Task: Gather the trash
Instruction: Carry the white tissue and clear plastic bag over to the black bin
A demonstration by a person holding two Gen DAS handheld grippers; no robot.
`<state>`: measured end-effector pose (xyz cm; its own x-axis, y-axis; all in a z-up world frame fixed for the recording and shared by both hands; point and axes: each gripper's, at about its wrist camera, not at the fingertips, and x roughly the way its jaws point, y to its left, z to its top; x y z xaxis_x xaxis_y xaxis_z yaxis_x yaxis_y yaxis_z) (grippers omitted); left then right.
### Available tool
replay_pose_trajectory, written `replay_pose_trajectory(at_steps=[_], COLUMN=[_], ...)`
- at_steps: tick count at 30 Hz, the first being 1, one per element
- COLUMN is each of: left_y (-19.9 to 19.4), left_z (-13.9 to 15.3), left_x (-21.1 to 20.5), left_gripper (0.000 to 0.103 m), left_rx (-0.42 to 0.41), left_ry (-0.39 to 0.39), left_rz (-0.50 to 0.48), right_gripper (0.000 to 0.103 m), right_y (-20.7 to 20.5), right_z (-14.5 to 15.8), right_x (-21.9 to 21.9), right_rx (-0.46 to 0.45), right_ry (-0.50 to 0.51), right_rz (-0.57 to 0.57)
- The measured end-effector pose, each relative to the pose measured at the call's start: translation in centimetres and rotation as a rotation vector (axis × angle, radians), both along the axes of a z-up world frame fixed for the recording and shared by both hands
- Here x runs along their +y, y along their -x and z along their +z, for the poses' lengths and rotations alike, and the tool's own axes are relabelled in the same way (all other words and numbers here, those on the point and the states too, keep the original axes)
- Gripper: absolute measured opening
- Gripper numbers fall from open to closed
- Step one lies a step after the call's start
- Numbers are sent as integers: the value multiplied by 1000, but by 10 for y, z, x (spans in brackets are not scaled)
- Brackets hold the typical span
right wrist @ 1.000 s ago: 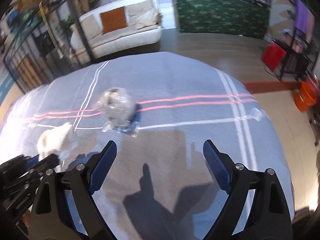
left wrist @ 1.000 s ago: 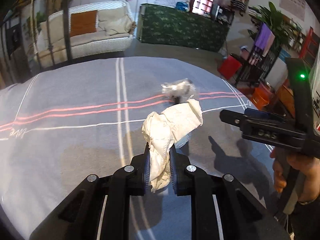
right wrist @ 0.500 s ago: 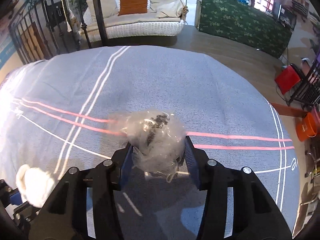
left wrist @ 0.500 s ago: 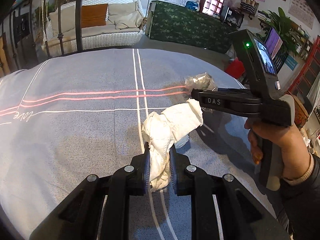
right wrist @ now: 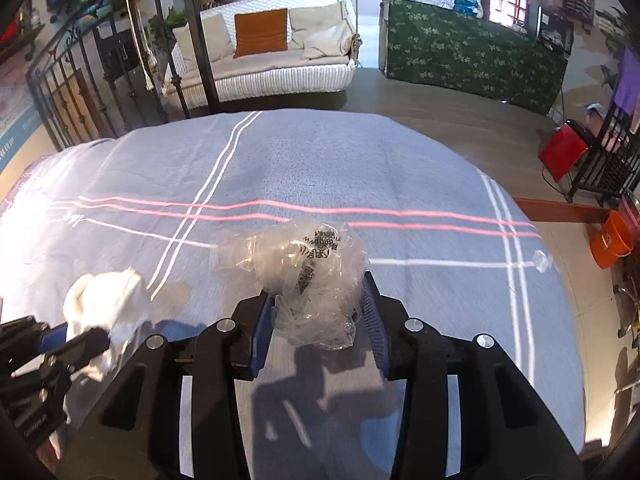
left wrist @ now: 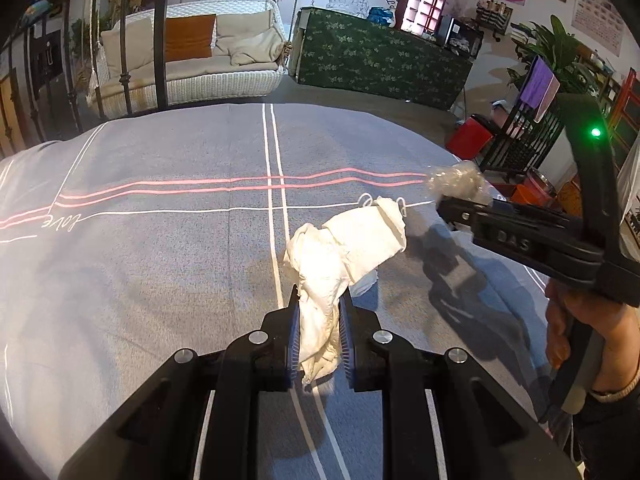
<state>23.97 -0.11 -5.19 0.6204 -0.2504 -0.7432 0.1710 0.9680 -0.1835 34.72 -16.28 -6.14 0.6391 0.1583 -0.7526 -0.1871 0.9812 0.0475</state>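
crumpled white paper tissue (left wrist: 344,256), twisted and creased, lower end pinched between two blue pads, upper part fanning out loose above the grey striped bedcover (left wrist: 160,248). crumpled clear plastic wrapper (right wrist: 304,272), transparent with black print, bunched into a loose ball, squeezed at its lower part between blue pads, raised off the bedcover. both pieces near each other, not touching.

Two pieces of trash were counted: one crumpled white tissue (left wrist: 344,256) and one crumpled clear plastic wrapper (right wrist: 308,276). Two grippers were seen: left gripper (left wrist: 319,320), right gripper (right wrist: 318,312).
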Motion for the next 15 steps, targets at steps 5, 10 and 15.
replay_pose_trajectory(at_steps=[5,10,15], left_y=[16,35,56], left_z=[3,7,7], left_x=[-6,-17,-32], left_gripper=[18,18,18], left_rx=[-1,-6,-6], left_ry=[5,3,24], left_rz=[-22,-60,-99], right_gripper=[41,41,41], right_y=[37,75,114], right_z=[8,12,18], right_x=[-14,-24,-41], right_rx=[-12,-28,-57], right_ry=[-30,-36,-57], right_rz=[-13,-29,-63])
